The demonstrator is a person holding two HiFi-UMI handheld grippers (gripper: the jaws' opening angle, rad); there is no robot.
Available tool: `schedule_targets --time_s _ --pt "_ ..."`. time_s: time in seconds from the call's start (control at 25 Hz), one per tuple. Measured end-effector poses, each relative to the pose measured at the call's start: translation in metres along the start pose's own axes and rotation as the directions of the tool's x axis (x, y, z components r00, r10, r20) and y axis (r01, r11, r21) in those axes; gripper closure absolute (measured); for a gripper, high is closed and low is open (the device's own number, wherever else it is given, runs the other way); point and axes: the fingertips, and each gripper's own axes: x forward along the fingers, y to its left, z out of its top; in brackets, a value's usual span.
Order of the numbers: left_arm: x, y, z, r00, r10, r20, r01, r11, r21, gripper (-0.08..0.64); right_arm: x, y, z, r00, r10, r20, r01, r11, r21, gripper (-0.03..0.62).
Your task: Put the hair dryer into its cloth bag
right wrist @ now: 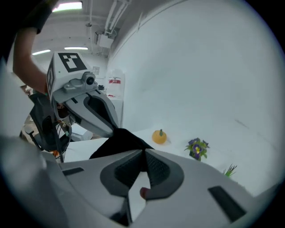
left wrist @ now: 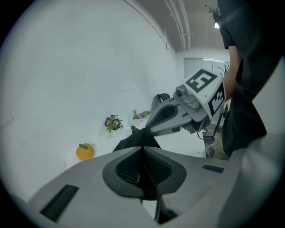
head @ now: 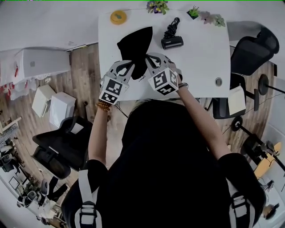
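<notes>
On the white bench (head: 200, 58), far half: hair dryer (head: 172, 42), black, lying flat, not yet bagged. Long axis of the body runs left to right; the cord is bunched on its far side.

Item two: cloth bag (head: 135, 46), black, limp, spread in a rough triangle left of the dryer and apart from it. Its near edge is pinched at two points. Whether its far end rests on the bench cannot be told.

Left tongs (head: 128, 67): closed tight on the bag's near-left edge, dark cloth between the pads.

Right tongs (head: 150, 60): closed tight on the near-right edge, cloth caught at the tips.

Governing relation: the dryer lies far and to the right of both tongs, so the right hand is the nearer; the bag's mouth is probably the edge held between the two grips.

Pose: both tongs side by side, pointing away and downward, marker cubes toward the person, forearms reaching out from the body.

Sundries, far edge: orange ornament (head: 118, 17), potted flowers (head: 156, 6).
</notes>
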Motion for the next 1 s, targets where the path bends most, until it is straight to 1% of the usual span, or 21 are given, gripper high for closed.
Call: schedule_targets --time_s 0.08,0.16,0.24,0.32,0.36,0.4,0.44,0.48,0.52,0.56,0.6,0.64,0.68,0.72,0.76,0.8,0.88,0.92,1.0 --pt "-0.008 0.006 0.013 1.000 0.027 0.009 -0.028 0.999 0.028 0.527 -0.008 -0.011 0.022 0.999 -0.018 0.042 0.021 0.997 -0.077 0.552" --pt "-0.022 0.013 0.031 0.998 0.045 0.041 -0.045 0.999 0.007 0.528 -0.008 -0.017 0.045 0.997 -0.010 0.074 0.022 0.988 -0.151 0.552" --pt "-0.042 0.022 0.047 0.995 0.073 0.063 -0.070 0.997 -0.042 0.528 -0.004 -0.017 0.071 0.994 0.033 0.100 -0.011 0.978 -0.208 0.552" --pt "-0.068 0.035 0.062 0.991 0.119 0.057 -0.115 0.991 -0.074 0.528 0.000 -0.012 0.103 0.982 0.119 0.148 -0.082 0.969 -0.233 0.552" --pt "-0.083 0.040 0.070 0.988 0.146 0.048 -0.142 0.987 -0.080 0.528 -0.002 -0.010 0.124 0.965 0.177 0.194 -0.136 0.968 -0.209 0.552" --pt "-0.098 0.045 0.080 0.984 0.173 0.042 -0.169 0.982 -0.084 0.528 -0.007 -0.009 0.145 0.936 0.239 0.258 -0.205 0.967 -0.153 0.552" --pt "-0.111 0.049 0.090 0.979 0.198 0.043 -0.194 0.977 -0.094 0.528 -0.016 -0.010 0.165 0.897 0.293 0.331 -0.281 0.956 -0.086 0.552" --pt "-0.123 0.053 0.099 0.974 0.220 0.048 -0.213 0.970 -0.115 0.528 -0.025 -0.012 0.180 0.860 0.328 0.390 -0.343 0.939 -0.034 0.552" --pt "-0.131 0.057 0.104 0.972 0.231 0.049 -0.222 0.964 -0.145 0.528 -0.030 -0.014 0.186 0.845 0.343 0.411 -0.369 0.929 -0.018 0.552" --pt "-0.133 0.059 0.103 0.973 0.226 0.041 -0.216 0.960 -0.179 0.528 -0.029 -0.015 0.181 0.861 0.339 0.379 -0.347 0.937 -0.049 0.551" --pt "-0.128 0.059 0.097 0.979 0.205 0.019 -0.197 0.958 -0.211 0.528 -0.022 -0.013 0.164 0.900 0.317 0.300 -0.290 0.948 -0.133 0.552" --pt "-0.115 0.056 0.086 0.985 0.170 -0.016 -0.169 0.957 -0.236 0.528 -0.013 -0.009 0.139 0.939 0.283 0.193 -0.231 0.940 -0.251 0.552" --pt "-0.098 0.050 0.071 0.990 0.125 -0.061 -0.137 0.958 -0.253 0.528 -0.004 -0.003 0.109 0.965 0.247 0.084 -0.201 0.909 -0.366 0.552" --pt "-0.077 0.041 0.055 0.992 0.072 -0.107 -0.099 0.958 -0.269 0.528 0.004 0.003 0.078 0.976 0.218 -0.009 -0.199 0.874 -0.444 0.552" --pt "-0.056 0.030 0.039 0.989 0.016 -0.144 -0.057 0.956 -0.287 0.528 0.008 0.005 0.050 0.977 0.197 -0.077 -0.209 0.855 -0.475 0.552" --pt "-0.036 0.018 0.026 0.985 -0.039 -0.167 -0.016 0.950 -0.312 0.528 0.011 0.003 0.026 0.976 0.179 -0.122 -0.216 0.857 -0.468 0.552" --pt "0.001 -0.005 0.006 0.976 -0.124 -0.176 0.051 0.927 -0.371 0.528 0.010 -0.007 -0.013 0.970 0.162 -0.179 -0.223 0.887 -0.405 0.551" --pt "0.015 -0.015 -0.001 0.973 -0.154 -0.173 0.074 0.914 -0.399 0.528 0.007 -0.010 -0.030 0.964 0.167 -0.206 -0.236 0.895 -0.378 0.551" --pt "0.037 -0.030 -0.008 0.967 -0.192 -0.165 0.102 0.893 -0.438 0.528 -0.003 -0.011 -0.060 0.946 0.204 -0.253 -0.285 0.894 -0.345 0.548"
